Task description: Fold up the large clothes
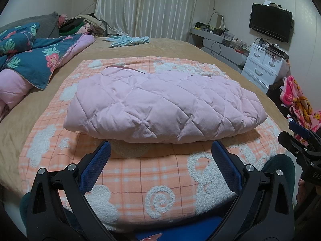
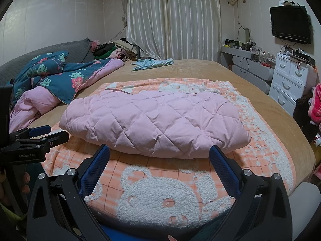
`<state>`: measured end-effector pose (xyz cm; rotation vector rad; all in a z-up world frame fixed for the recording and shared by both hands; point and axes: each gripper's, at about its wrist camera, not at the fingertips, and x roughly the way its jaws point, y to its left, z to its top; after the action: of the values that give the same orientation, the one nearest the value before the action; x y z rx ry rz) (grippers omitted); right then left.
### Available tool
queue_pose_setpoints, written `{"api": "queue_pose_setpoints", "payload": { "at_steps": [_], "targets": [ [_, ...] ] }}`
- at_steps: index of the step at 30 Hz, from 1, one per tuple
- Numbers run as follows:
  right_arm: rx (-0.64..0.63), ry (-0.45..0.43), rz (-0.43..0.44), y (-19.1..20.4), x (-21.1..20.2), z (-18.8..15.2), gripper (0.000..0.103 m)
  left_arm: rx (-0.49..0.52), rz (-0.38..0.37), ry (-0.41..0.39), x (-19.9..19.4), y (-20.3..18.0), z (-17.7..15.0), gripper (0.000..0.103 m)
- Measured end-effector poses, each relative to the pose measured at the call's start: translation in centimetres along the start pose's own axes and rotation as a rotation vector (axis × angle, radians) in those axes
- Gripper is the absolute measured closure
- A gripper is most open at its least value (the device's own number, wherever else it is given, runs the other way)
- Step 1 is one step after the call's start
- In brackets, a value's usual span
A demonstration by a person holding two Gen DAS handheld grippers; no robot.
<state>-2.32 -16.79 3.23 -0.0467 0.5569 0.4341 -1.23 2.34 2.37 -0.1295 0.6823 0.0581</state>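
A pink quilted jacket [image 1: 160, 104] lies folded into a thick bundle on an orange plaid blanket [image 1: 156, 180] with white fleecy bears, spread on the bed. It shows the same way in the right wrist view [image 2: 156, 120]. My left gripper [image 1: 160, 146] is open and empty, its blue fingertips just short of the bundle's near edge. My right gripper [image 2: 159, 149] is open and empty, also at the near edge, toward the bundle's right end. The right gripper also shows in the left wrist view [image 1: 299, 138], and the left gripper shows in the right wrist view [image 2: 40, 134].
A tan bedspread [image 2: 200, 68] covers the bed. A teal floral quilt [image 2: 60, 76] is heaped at the left. A light blue garment [image 2: 152, 63] lies at the far side. White drawers [image 2: 291, 84] and a wall TV [image 2: 291, 25] stand to the right.
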Motion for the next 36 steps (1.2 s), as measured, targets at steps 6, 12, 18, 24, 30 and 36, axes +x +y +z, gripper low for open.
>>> {"api": "queue_pose_setpoints", "payload": {
  "at_steps": [6, 12, 18, 24, 30, 36],
  "targets": [
    [-0.001, 0.001, -0.001, 0.09, -0.05, -0.02, 0.004, -0.002, 0.001, 0.000, -0.03, 0.02, -0.02, 0.009],
    [-0.001, 0.001, -0.002, 0.10, -0.06, -0.01, 0.004, -0.002, 0.000, 0.000, -0.05, 0.08, -0.02, 0.009],
    [-0.002, 0.000, -0.002, 0.04, -0.11, 0.04, 0.004, -0.003, 0.000, -0.002, -0.11, 0.02, -0.04, 0.009],
    [-0.003, -0.001, -0.001, 0.03, -0.11, 0.05, 0.004, -0.002, 0.001, -0.003, -0.11, 0.08, -0.03, 0.009],
    [-0.006, -0.002, -0.003, 0.04, -0.21, 0.17, 0.004, -0.003, -0.001, -0.003, -0.13, 0.17, 0.01, 0.009],
    [-0.006, -0.001, -0.005, 0.06, -0.13, 0.27, 0.004, -0.005, -0.006, -0.001, -0.12, 0.25, -0.01, 0.009]
  ]
}}
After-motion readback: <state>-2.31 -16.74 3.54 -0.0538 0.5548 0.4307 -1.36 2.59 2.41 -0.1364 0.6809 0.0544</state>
